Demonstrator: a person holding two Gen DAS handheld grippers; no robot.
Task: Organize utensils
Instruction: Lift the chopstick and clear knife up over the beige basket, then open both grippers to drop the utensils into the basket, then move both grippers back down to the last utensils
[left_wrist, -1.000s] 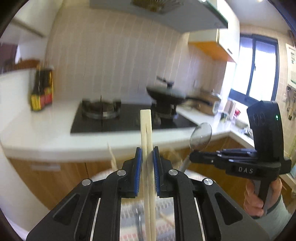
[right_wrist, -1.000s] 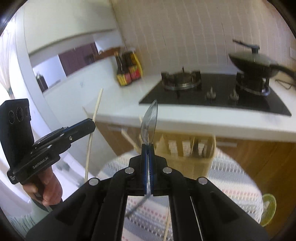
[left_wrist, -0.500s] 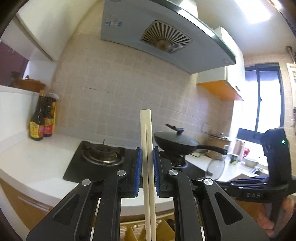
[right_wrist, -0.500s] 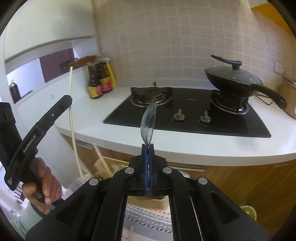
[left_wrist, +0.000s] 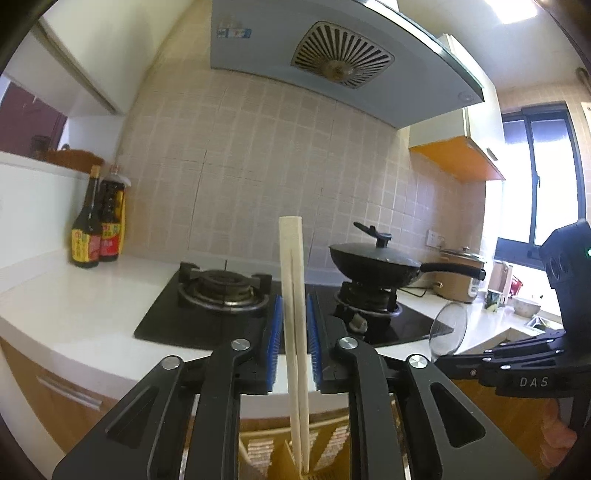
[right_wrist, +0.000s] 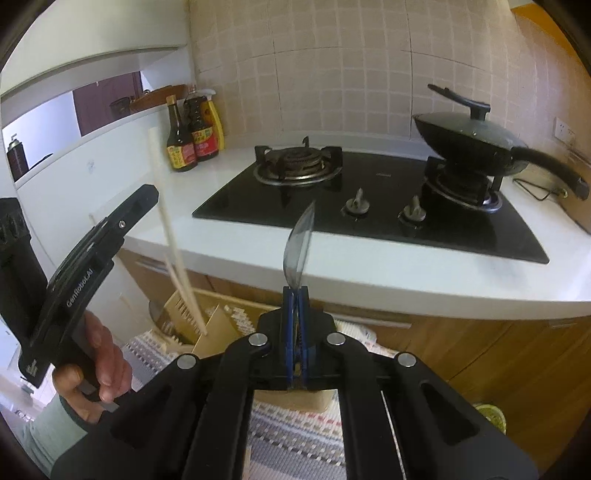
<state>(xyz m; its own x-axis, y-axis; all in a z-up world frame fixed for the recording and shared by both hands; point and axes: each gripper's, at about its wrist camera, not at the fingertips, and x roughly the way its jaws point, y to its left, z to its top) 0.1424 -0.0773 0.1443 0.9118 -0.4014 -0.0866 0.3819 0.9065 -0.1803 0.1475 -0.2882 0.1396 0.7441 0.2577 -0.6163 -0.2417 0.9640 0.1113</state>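
Note:
My left gripper (left_wrist: 294, 332) is shut on a pair of pale chopsticks (left_wrist: 291, 280) held upright; their lower tips reach down into a yellow slatted utensil holder (left_wrist: 325, 446). My right gripper (right_wrist: 294, 325) is shut on a metal spoon (right_wrist: 298, 247), bowl pointing up, edge-on. In the right wrist view the left gripper (right_wrist: 92, 258) is at the left with the chopsticks (right_wrist: 173, 243) slanting down into the holder (right_wrist: 218, 321). In the left wrist view the right gripper (left_wrist: 517, 365) and the spoon bowl (left_wrist: 448, 328) are at the right.
A white counter (right_wrist: 369, 273) carries a black gas hob (right_wrist: 369, 206), a lidded wok (right_wrist: 469, 140) and sauce bottles (right_wrist: 192, 136). A striped cloth (right_wrist: 295, 435) covers the table under the holder. A range hood (left_wrist: 332, 62) hangs overhead.
Both grippers tilted up, then the right one dipped back toward the holder. The chopsticks' lower tips now sit inside the holder. Both grips unchanged.

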